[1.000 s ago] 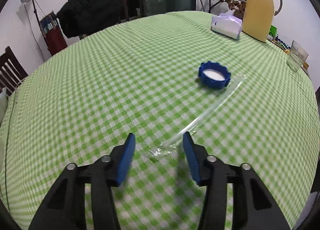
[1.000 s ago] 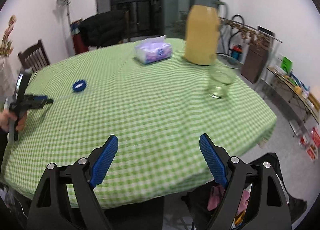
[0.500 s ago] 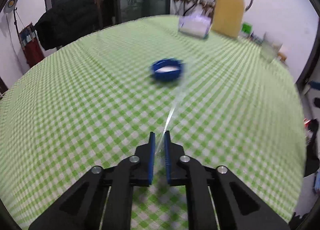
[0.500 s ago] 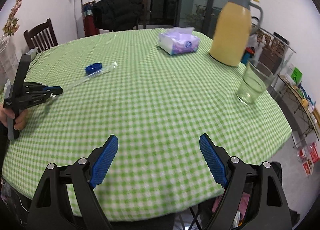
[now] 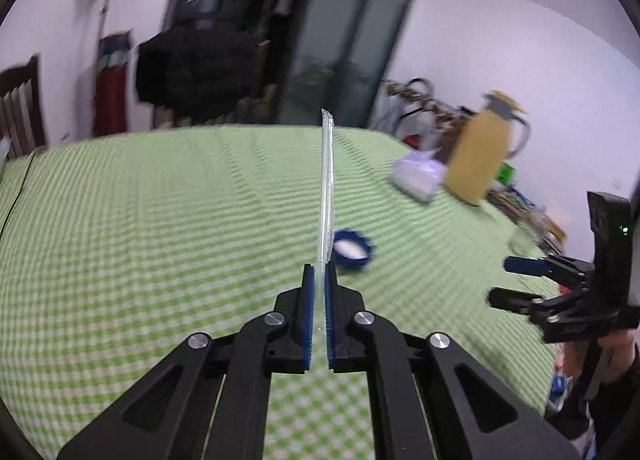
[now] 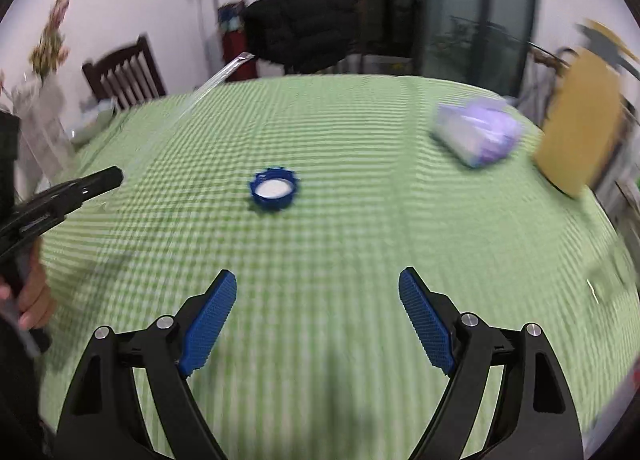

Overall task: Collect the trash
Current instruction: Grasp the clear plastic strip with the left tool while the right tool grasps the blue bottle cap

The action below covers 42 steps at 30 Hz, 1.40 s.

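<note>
Now | left gripper (image 5: 319, 280) clamps clear wrapper (image 5: 326, 188), lifted | right gripper (image 6: 316, 292) wide, above bare cloth before blue cap (image 6: 275, 189)

Left wrist view looks forward and down along its own fingers across the green checked table (image 5: 140, 220), toward the far wall; right wrist view faces the same table (image 6: 360, 132) from nearer its edge; both share the blue cap (image 5: 352, 250) (image 6: 275, 190), tissue pack (image 5: 416, 180) (image 6: 478, 132) and yellow jug (image 5: 482, 156) (image 6: 578, 120); each catches the other gripper at frame edge.
</note>
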Tool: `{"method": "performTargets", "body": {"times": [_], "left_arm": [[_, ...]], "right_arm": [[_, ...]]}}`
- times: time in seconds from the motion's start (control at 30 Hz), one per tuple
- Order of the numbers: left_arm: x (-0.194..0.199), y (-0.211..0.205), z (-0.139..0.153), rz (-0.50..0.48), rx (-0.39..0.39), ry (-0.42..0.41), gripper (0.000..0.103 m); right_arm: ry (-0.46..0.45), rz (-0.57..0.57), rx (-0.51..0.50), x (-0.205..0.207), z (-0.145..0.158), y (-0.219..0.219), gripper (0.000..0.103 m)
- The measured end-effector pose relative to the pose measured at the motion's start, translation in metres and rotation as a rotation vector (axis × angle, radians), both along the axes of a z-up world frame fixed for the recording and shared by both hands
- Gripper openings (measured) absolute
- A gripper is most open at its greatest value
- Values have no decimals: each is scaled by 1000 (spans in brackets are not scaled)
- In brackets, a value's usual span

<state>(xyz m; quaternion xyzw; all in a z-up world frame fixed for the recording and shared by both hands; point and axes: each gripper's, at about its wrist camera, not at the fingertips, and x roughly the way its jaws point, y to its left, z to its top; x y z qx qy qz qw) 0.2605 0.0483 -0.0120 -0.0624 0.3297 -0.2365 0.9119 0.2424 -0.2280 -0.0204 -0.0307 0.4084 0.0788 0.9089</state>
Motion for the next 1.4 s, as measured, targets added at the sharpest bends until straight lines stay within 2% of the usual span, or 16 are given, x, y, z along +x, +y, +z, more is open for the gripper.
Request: {"method": "performTargets", "body": {"times": [0.23,0.37,0.47,0.77,1.03,1.2,1.27,1.4], "left_arm": [[36,15,-22,148,48,141,2],[37,19,-27,142,41,149,2],[36,22,-24,136,27,149,2],[34,8,-29,143,77,138,2],[27,-18,-28,126,123,105,2],[11,-43,-8,88,130,42,2],[2,-61,1,55,137,45,2],[-23,-102,26,-13,166,-5,2]], "right_arm": [[46,14,-54,96,-36,51,80],[77,-8,-31,121,-52,60,79],[117,9,-14,129,-61,63,53],[1,53,-59,71,-42,53,53],[-54,49,-9,23,-21,25,53],[-98,32,26,-4,-3,7,53],[-124,24,31,-16,7,-4,53],[-182,-14,61,-46,26,-36,53]]}}
